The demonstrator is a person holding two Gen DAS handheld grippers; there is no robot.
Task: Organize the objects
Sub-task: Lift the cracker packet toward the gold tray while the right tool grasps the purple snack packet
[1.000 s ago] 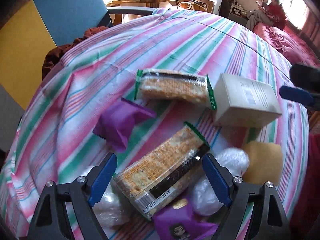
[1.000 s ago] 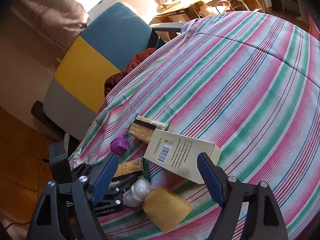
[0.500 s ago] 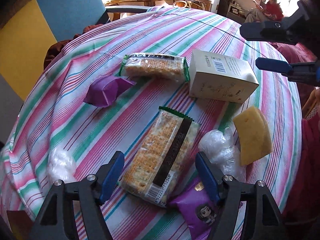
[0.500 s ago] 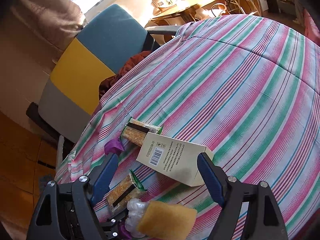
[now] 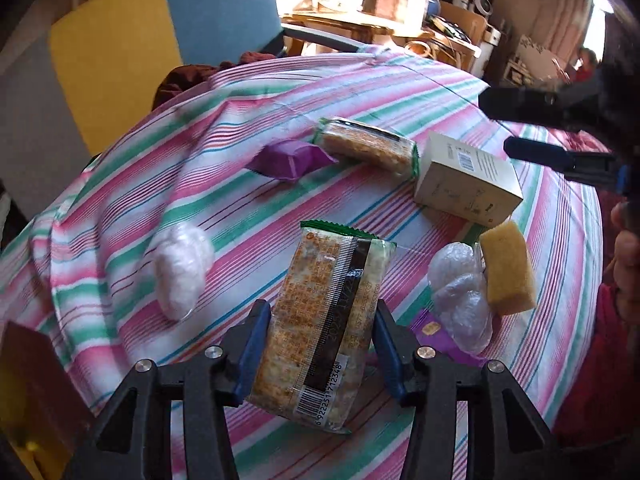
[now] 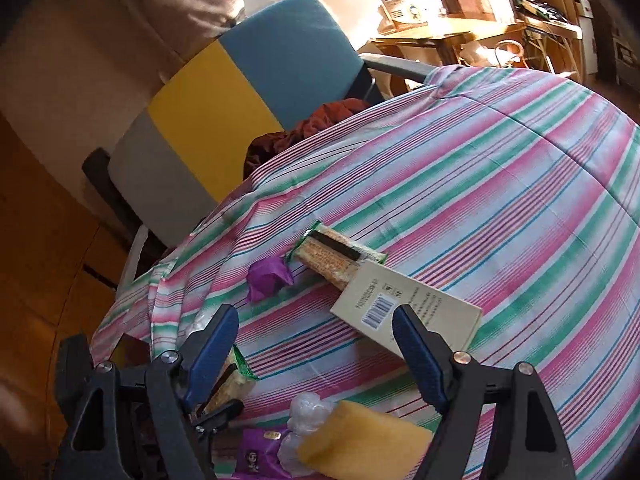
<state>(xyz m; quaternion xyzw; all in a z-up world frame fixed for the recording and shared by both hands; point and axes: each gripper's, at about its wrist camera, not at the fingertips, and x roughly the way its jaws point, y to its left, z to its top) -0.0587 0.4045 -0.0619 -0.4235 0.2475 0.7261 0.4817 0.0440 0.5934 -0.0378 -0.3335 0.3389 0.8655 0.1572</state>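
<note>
My left gripper (image 5: 320, 344) is closing, and its blue pads press on both long sides of a cracker packet (image 5: 328, 320) whose near end is tilted up off the striped cloth. My right gripper (image 6: 316, 344) hangs over a cream box (image 6: 416, 312); its jaws are closing a little, but the pads stay clear of the box corner between them. Beyond the cream box (image 5: 468, 180) lie a second cracker packet (image 5: 368, 146) and a purple pouch (image 5: 290, 158). A yellow sponge (image 5: 508, 272) and a clear plastic wad (image 5: 460, 300) sit to the right.
The striped cloth (image 5: 160, 184) covers a round table whose edge drops off at the left. A white plastic wad (image 5: 182, 268) lies left of the held packet, and a purple cartoon packet (image 6: 256, 456) lies under the sponge. A yellow and blue chair (image 6: 240, 80) stands behind.
The left jaws have come in onto the cracker packet, and its near end has risen off the cloth. The right gripper has rolled and narrowed slightly above the box.
</note>
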